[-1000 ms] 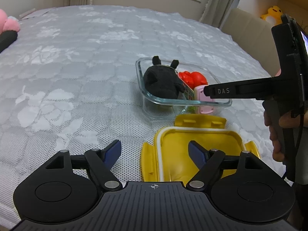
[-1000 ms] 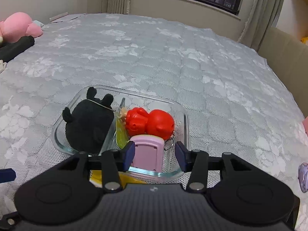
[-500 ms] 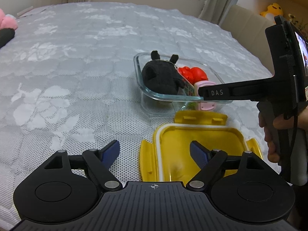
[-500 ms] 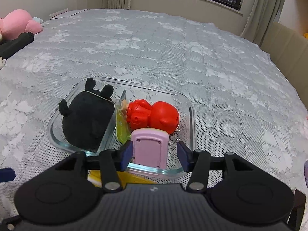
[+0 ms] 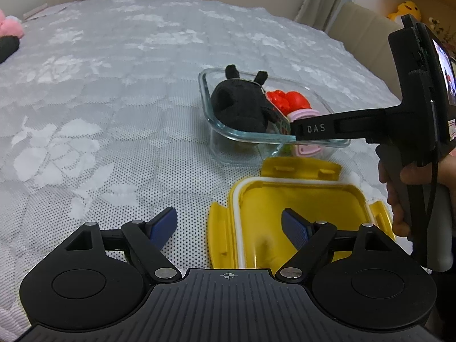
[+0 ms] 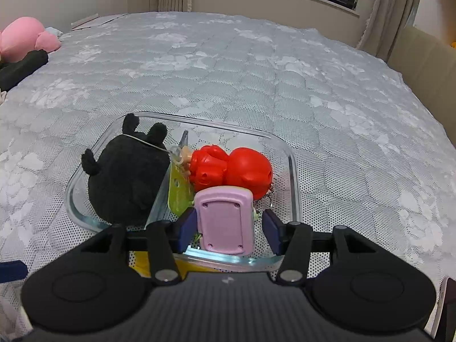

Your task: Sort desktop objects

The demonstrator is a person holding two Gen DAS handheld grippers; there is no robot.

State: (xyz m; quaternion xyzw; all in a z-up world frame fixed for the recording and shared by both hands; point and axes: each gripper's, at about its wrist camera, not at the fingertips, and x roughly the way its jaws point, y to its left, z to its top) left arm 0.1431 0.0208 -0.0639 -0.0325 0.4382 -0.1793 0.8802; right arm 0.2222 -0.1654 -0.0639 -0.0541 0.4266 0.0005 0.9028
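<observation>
I see pink device upright inside glass container, long axis vertical, between right gripper fingers; jaws spread, pads not touching. Left gripper released, hovers over yellow lid, farther off.

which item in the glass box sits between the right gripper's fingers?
The pink device, standing upright at the glass box's near wall. The black plush and red toy lie farther from the right gripper.
</observation>
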